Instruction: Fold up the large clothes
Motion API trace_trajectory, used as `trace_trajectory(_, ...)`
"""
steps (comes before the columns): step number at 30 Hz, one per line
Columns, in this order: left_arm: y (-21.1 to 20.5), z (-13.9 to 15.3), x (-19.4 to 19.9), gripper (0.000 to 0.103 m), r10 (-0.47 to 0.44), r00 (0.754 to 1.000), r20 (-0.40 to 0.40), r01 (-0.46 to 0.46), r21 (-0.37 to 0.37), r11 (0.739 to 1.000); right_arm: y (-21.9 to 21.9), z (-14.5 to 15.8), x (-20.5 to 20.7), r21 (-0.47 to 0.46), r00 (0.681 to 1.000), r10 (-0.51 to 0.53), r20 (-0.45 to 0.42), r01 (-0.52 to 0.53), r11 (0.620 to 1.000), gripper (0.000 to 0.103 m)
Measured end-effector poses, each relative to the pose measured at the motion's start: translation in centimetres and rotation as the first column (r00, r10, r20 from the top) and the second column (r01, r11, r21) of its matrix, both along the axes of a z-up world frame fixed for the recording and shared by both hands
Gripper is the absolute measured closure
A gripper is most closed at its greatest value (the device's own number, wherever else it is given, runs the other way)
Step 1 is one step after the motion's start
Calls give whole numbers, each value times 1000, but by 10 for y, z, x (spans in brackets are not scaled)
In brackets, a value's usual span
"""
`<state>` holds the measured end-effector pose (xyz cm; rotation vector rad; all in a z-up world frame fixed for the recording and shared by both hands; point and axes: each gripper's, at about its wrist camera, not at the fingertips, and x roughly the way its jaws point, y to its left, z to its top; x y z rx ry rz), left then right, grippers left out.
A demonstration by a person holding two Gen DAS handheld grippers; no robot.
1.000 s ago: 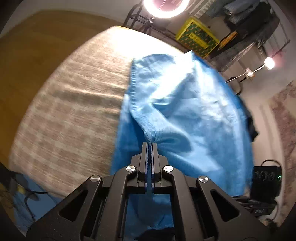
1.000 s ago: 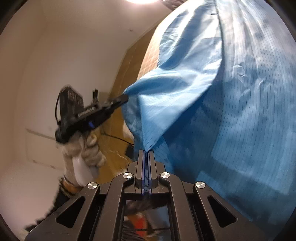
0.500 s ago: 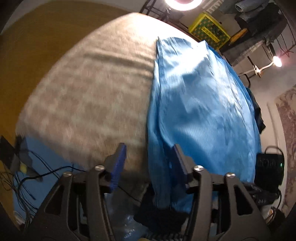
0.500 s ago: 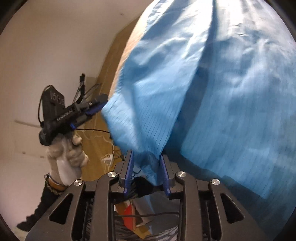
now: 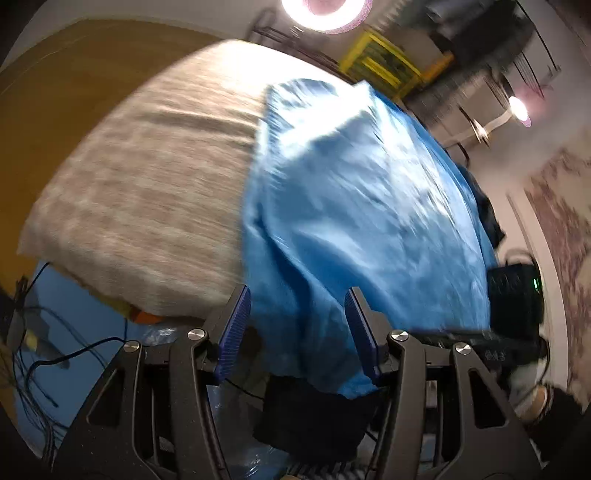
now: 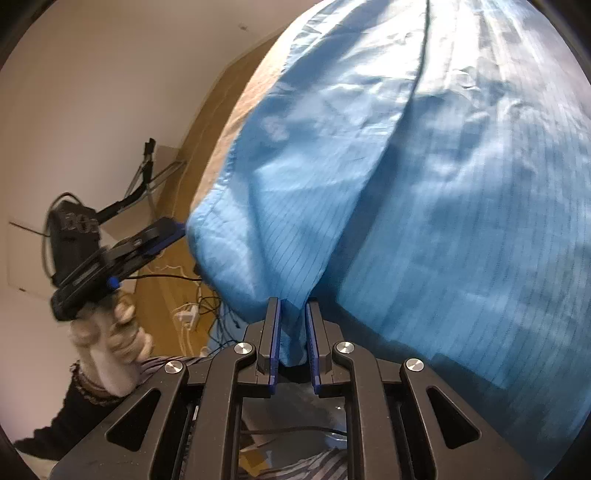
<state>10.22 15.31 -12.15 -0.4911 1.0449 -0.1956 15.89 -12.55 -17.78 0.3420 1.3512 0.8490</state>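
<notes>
A big light-blue garment [image 5: 351, 206] lies spread over the beige bed [image 5: 140, 192], its near hem hanging off the edge. My left gripper [image 5: 299, 317] stands open at that hem. Cloth hangs between its blue pads [image 5: 236, 325], which do not press on it. In the right wrist view the garment [image 6: 424, 184] fills the frame, and the left gripper [image 6: 173, 230], held by a gloved hand [image 6: 110, 343], sits just left of the garment's corner. My right gripper [image 6: 293, 328] has its jaws closing, with a bunched fold of the hem filling the narrow gap and touching both pads.
A ring light [image 5: 321, 11], a yellow crate [image 5: 380, 62] and hanging dark clothes stand beyond the bed. A black box with a green light [image 5: 517, 291] sits at the right. Cables [image 5: 55, 354] trail on the floor at the left. A gloved hand [image 5: 526, 387] shows at the lower right.
My left gripper let go of the garment's edge, opened wide and drew back along the bed. The lifted cloth dropped flat. The right jaws parted, then narrowed on a thicker fold.
</notes>
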Motion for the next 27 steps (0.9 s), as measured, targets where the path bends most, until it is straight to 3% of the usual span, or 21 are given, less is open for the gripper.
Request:
trace_trajectory(3,-19,-11,6,51,-79,996,-43,79,-8,997,2,-5,-1,-6,1000,-20,-17,20,1000,94)
trace_trajectory(5,-27,-15,8,78,-123,989,-79,119,-52,991,1,-7,2,-5,999,-30,-18,30,1000,96)
trace_trajectory(9,-29,4,-1,78,-160,986,-46,151,-149,977,3,-2,3,-23,999,-26,27,27,999,99)
trace_trajectory(12,-30,19,-6,78,-160,987,-5,159,-34,987,5,-1,5,-20,999,-35,30,36,999,100)
trace_trajectory(14,-24,13,-5,78,-122,992,-41,124,36,992,7,-1,7,-28,999,-31,29,32,999,100)
trace_trajectory(16,-15,6,-5,71,-55,996,-67,63,120,991,7,-2,8,-47,999,-20,32,21,999,100)
trace_trajectory(20,3,-2,-14,45,43,997,-63,-37,81,996,13,3,4,-75,999,17,48,-13,997,98)
trace_trajectory(22,6,-7,-16,37,86,995,-59,-83,58,995,15,10,1,-96,997,25,72,-18,995,98)
trace_trajectory(27,6,-27,-10,37,122,990,-76,-120,28,992,22,40,-5,-157,979,48,196,-17,987,93)
